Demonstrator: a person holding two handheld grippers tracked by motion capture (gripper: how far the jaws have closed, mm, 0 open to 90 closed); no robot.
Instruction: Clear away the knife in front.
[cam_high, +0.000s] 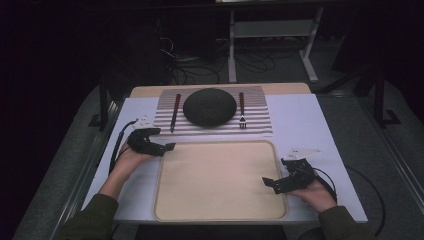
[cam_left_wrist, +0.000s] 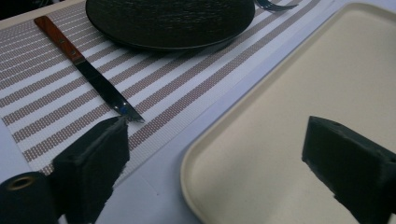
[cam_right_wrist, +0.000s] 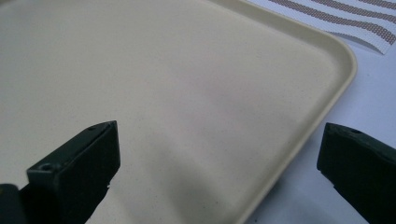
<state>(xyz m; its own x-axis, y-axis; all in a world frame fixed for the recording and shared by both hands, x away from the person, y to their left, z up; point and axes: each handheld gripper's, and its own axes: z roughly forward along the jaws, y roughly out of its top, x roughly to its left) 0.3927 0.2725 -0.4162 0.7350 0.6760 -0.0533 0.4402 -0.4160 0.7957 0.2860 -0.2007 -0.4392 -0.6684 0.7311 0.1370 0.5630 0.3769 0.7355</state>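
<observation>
A cream tray (cam_high: 215, 143) lies on the near half of the table. Behind it a striped placemat (cam_high: 260, 107) carries a dark round plate (cam_high: 209, 106), with a brown-handled knife (cam_high: 175, 112) to its left and a fork (cam_high: 242, 112) to its right. My left gripper (cam_high: 165, 141) hovers open at the tray's far left corner. In the left gripper view its jaws (cam_left_wrist: 215, 135) straddle the tray's rim (cam_left_wrist: 219, 126), and the knife (cam_left_wrist: 88, 70) tip lies just beyond the left jaw. My right gripper (cam_high: 272, 184) stands open over the tray's near right part, the rim (cam_right_wrist: 308, 121) between its jaws (cam_right_wrist: 219, 130). Neither holds anything.
The white table top (cam_high: 310, 125) ends close behind the placemat and just right of my right hand. Beyond the table are a dark floor with cables (cam_high: 190, 65) and a white desk frame (cam_high: 270, 30). The plate (cam_left_wrist: 170, 18) sits close to the knife.
</observation>
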